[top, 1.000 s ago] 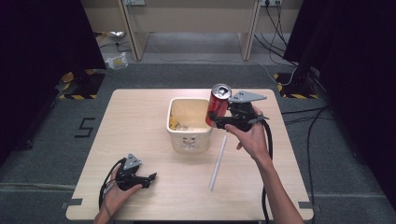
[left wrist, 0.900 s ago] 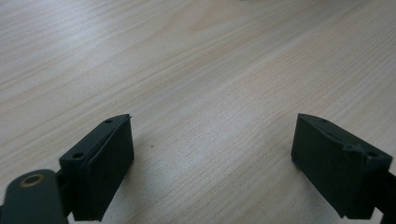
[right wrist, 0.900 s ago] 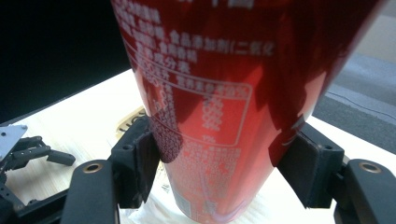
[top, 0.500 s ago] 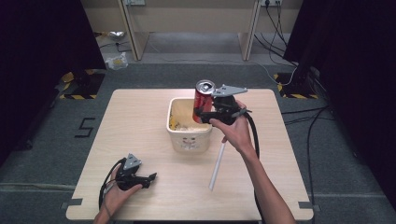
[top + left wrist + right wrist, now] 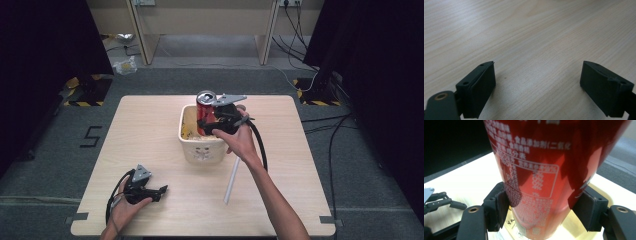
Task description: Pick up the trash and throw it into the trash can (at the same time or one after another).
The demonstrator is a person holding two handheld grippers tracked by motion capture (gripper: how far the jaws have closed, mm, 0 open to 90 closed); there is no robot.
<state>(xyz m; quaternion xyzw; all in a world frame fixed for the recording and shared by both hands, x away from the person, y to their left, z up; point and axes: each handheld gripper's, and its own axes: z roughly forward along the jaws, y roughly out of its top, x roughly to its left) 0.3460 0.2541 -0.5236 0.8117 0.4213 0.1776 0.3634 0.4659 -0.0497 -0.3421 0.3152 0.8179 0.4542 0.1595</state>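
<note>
Your right gripper point(image 5: 206, 121) is clamped on the red can point(image 5: 204, 111), held upright over the cream bin point(image 5: 201, 150). Lower it straight and centred, clear of the rim. Left gripper point(image 5: 159, 190) rests with jaws apart near the table point(image 5: 150, 125) front; the white tube point(image 5: 231, 181) lies beside the bin.

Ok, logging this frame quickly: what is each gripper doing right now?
Left gripper: open, holding nothing, low over the table.
Right gripper: shut on the red can, above the bin.
</note>
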